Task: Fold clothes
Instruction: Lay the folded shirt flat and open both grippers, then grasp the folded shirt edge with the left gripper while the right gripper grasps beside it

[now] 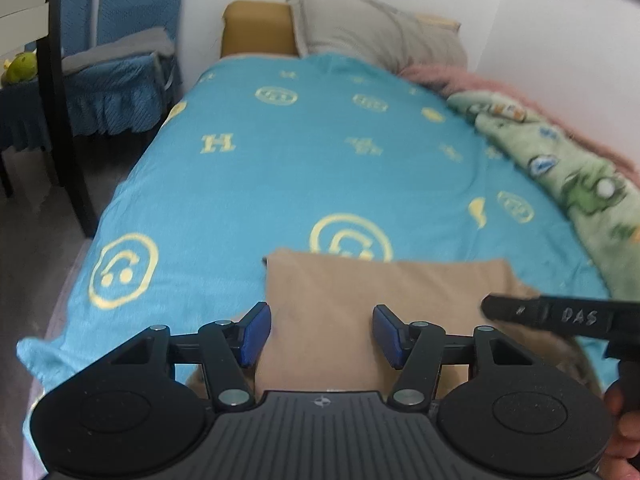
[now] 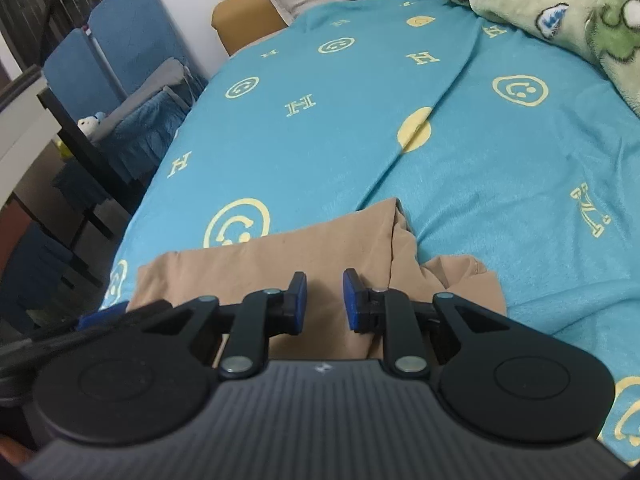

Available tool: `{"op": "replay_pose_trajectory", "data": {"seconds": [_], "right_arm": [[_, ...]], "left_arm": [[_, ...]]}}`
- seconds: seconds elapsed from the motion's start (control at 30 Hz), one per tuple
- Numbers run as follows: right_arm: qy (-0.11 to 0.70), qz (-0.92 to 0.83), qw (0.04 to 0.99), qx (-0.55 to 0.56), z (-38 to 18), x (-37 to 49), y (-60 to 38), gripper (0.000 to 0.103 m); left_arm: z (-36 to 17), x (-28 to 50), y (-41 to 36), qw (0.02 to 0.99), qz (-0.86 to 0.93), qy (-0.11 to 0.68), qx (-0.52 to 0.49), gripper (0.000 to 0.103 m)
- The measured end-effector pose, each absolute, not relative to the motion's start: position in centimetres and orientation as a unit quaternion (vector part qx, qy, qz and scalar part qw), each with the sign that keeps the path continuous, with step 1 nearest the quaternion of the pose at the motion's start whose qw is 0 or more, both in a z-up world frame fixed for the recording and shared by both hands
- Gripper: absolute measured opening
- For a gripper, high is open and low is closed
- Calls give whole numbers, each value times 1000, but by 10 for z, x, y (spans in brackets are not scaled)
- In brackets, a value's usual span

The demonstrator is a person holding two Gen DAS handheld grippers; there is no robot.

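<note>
A tan garment [image 1: 360,292] lies flat on the near part of a bed covered with a turquoise blanket [image 1: 280,160]. My left gripper [image 1: 322,334] is open, its blue pads apart above the garment's near left part, holding nothing. The right gripper's black finger [image 1: 552,316] reaches in from the right over the garment. In the right wrist view the garment [image 2: 288,260] has a folded edge and a bunched part at the right [image 2: 460,280]. My right gripper [image 2: 324,302] is open with a narrower gap, just above the cloth and empty.
A grey pillow [image 1: 376,28] lies at the bed's head. A green printed blanket [image 1: 560,152] and a pink one [image 1: 472,80] run along the right side. Blue-covered chairs [image 1: 116,60] and a dark table leg [image 1: 60,120] stand left of the bed.
</note>
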State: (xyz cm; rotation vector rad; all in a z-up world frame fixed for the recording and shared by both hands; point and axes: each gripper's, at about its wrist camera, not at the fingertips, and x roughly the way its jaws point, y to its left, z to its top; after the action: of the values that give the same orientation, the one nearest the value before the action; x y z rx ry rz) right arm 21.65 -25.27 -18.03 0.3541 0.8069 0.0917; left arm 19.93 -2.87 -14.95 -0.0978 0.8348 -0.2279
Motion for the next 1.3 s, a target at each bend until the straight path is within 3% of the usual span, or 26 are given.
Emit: {"op": "replay_pose_trajectory", "data": {"seconds": [0.43,0.7,0.83,1.0,1.2,1.3], "right_arm": [[353,69,926,116,-131,142,-243,25],[422,40,900,98,-159,137,-239,25],[429,39,898,89,-163,137,-235,25],[429,38,898,90,-165,137,-235,25],[430,32,897,96,-165,132,-234,25],[431,32,896,100,-165,132,-235,25]], "left_arm": [[-110,134,-26,908,-132,395,-40,60],[-121,113,-37,895,-120,429,-18,58],[-114,96,-30,889,-128,435,-57,59],[-105,77,-19,859,-192,449,-154,74],[-155,95,-10,797,-154,532,-241,74],[-170,103,12,772,-126,526,-333,75]]}}
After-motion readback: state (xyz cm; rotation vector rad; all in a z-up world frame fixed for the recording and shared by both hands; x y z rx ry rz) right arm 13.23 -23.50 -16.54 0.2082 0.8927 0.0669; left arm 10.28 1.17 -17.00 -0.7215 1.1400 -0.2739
